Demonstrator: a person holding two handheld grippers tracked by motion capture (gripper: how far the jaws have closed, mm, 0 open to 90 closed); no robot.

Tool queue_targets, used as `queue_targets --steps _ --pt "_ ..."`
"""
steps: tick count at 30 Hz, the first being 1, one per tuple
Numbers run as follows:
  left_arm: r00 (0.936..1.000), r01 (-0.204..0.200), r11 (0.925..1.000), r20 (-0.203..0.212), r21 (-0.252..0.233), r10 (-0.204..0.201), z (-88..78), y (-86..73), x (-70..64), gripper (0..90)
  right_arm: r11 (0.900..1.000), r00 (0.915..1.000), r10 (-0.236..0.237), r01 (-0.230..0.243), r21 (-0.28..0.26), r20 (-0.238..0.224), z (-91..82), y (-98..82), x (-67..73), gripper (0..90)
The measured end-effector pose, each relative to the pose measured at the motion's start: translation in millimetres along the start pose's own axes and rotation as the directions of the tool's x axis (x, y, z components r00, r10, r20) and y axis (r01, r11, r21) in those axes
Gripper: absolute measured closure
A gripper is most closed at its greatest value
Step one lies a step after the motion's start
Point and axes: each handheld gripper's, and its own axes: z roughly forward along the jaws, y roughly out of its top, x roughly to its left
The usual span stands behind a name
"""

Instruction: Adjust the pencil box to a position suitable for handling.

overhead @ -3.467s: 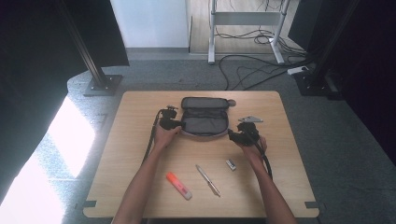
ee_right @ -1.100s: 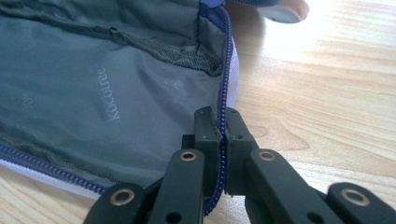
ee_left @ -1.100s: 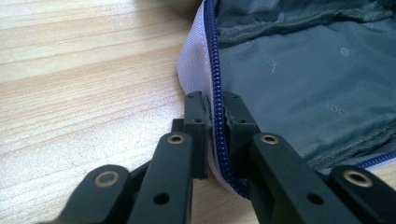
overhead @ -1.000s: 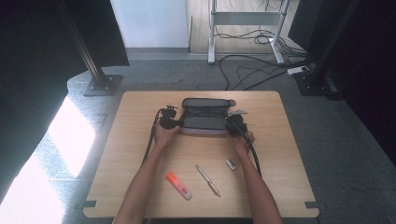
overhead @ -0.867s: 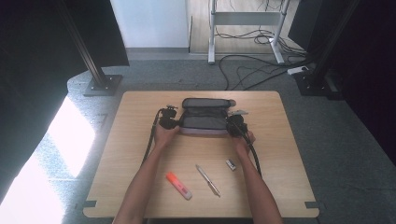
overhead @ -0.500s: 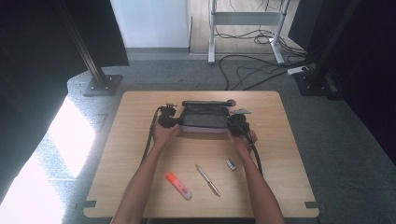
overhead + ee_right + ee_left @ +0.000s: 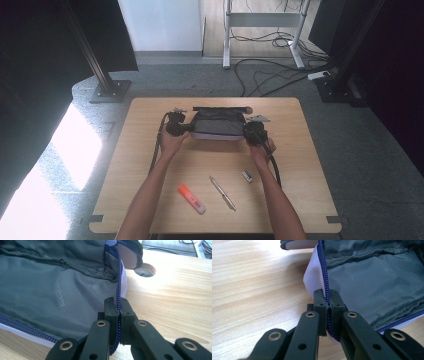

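Note:
An open pencil case [image 7: 218,124], grey-lined with a lilac outside and a blue zipper, lies at the table's back middle. My left gripper [image 7: 184,129] is shut on the case's left edge, its jaws pinching the blue zipper [image 7: 327,302] and the lilac fabric [image 7: 312,277]. My right gripper [image 7: 250,132] is shut on the right edge, with the zipper [image 7: 118,305] caught between its jaws. Both ends of the case are lifted a little off the wood. The grey lining [image 7: 50,290] faces up between the two grippers.
Nearer the person lie an orange highlighter [image 7: 191,198], a silver pen [image 7: 222,192] and a small grey cap or eraser [image 7: 247,176]. A round cable hole [image 7: 145,269] sits in the tabletop beyond the case's right end. Bare wood surrounds the case on both sides.
Both grippers have risen slightly with the case's ends pinched, and the case has tipped up so its near side is lifted. The right gripper came in from the right 3.5 s ago.

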Motion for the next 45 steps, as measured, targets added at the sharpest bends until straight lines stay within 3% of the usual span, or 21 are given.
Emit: queue_targets --steps 45 --pt "0.9993 -0.034 0.9977 0.015 -0.059 0.035 -41.6 -3.1 -2.2 87.7 0.997 0.9984 -0.023 0.020 -0.068 -0.051 -26.9 8.7 14.8 86.4"
